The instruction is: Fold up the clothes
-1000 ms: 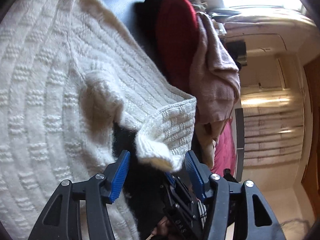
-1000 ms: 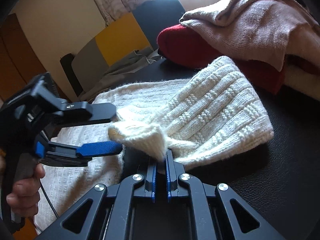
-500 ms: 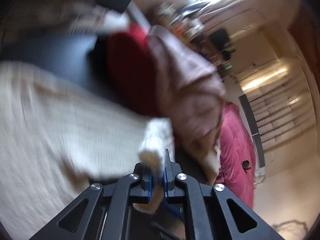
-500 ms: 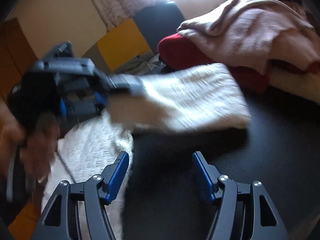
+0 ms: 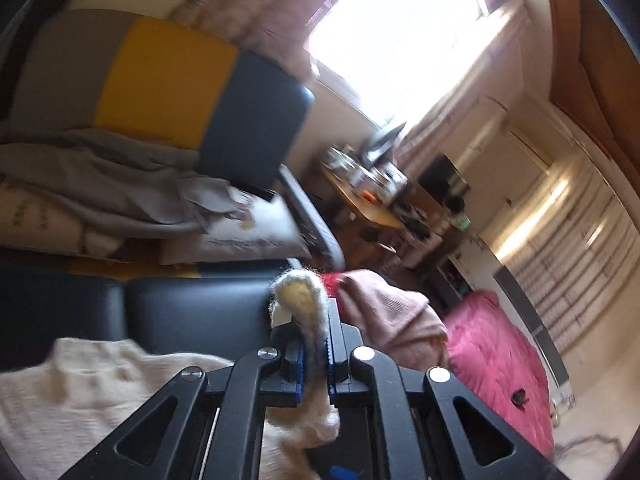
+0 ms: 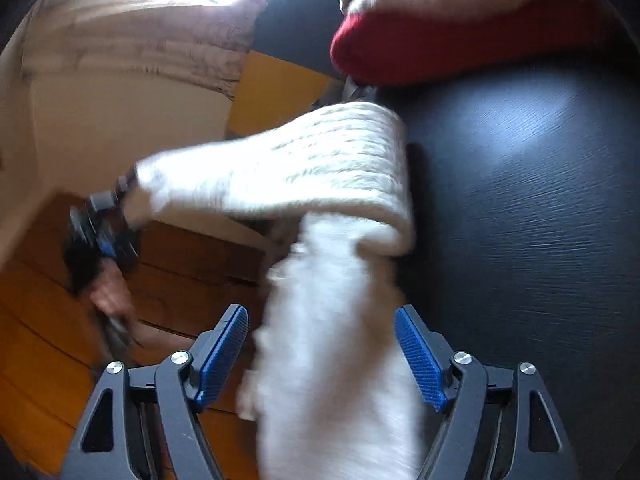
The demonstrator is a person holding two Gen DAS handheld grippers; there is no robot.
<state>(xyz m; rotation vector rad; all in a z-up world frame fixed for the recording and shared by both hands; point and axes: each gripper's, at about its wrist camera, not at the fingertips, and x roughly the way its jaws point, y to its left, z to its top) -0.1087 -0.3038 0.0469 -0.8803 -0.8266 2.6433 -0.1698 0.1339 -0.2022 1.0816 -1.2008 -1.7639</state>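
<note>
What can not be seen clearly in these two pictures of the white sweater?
- Left wrist view: the pinched part of the white sweater is hidden between the shut left claw fingers.
- Right wrist view: the sweater's lower end is cut off by the bottom edge, between the open right claw fingers.
- Right wrist view: the left claw is blurred.

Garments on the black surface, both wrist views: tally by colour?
Cream knit sweater: 1, its cuff clamped in the left gripper
Red knit: 1
Dusty pink knit: 1, lying on the red one
Total: 3
The right gripper is open, with the cream knit hanging between its fingers.
</note>
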